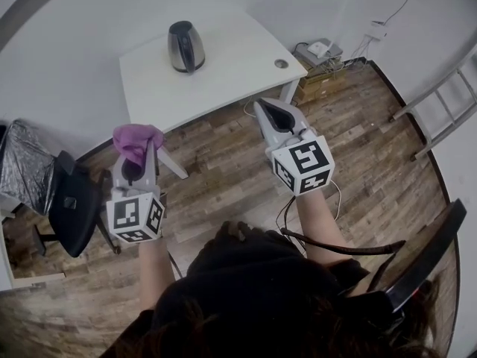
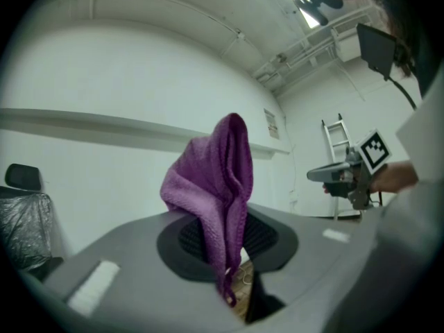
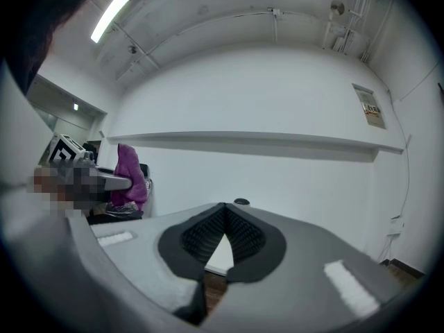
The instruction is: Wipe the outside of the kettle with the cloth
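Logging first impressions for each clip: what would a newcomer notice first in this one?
The purple cloth is the brightest thing, pinched in the left gripper and bunched above its jaws at the lower left of the head view. Next comes the silver and black kettle, standing alone on the white table further off, apart from both grippers. The right gripper is shut and empty.
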